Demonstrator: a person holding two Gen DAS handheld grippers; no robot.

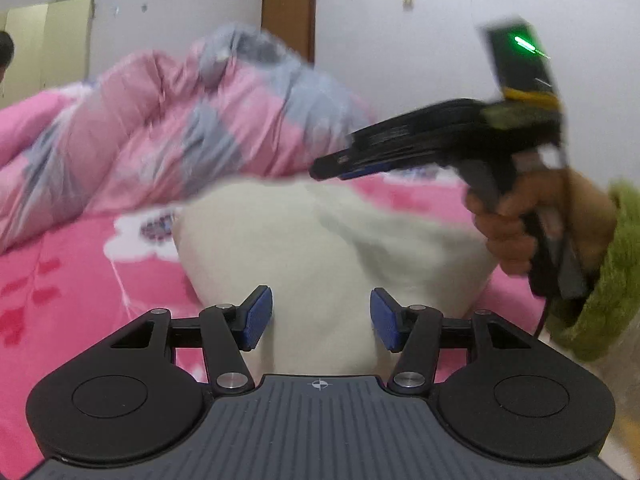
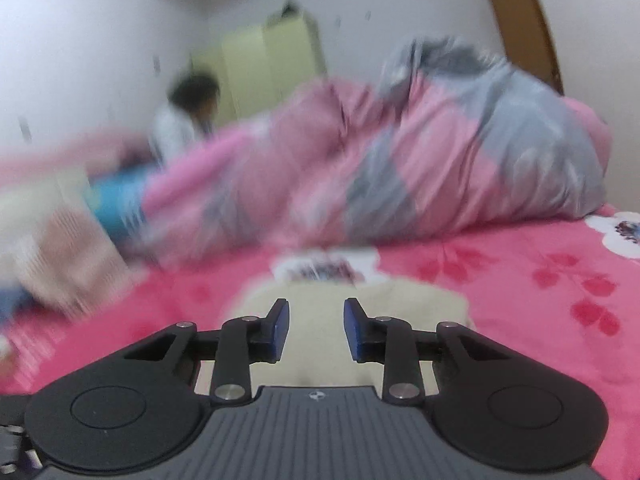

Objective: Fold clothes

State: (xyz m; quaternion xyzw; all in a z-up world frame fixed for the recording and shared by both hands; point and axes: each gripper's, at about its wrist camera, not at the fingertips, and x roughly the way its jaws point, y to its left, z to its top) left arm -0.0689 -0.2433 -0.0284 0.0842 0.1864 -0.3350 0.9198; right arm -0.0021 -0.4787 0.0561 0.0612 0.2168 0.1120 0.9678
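Cream garment (image 1: 320, 248): lying on pink bed (image 1: 80, 288), bunched, directly ahead of both grippers. Left gripper (image 1: 321, 318): fingers parted, empty, low over its near edge, likely nearer. Right gripper (image 2: 316, 330): fingers parted, empty, above. Quilt (image 1: 168, 132): heaped behind.

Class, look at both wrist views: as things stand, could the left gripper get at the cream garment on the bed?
Probably yes. The left gripper has open jaws pointing at the cream garment, with nothing between them. The right gripper is off to the side, above the cloth.
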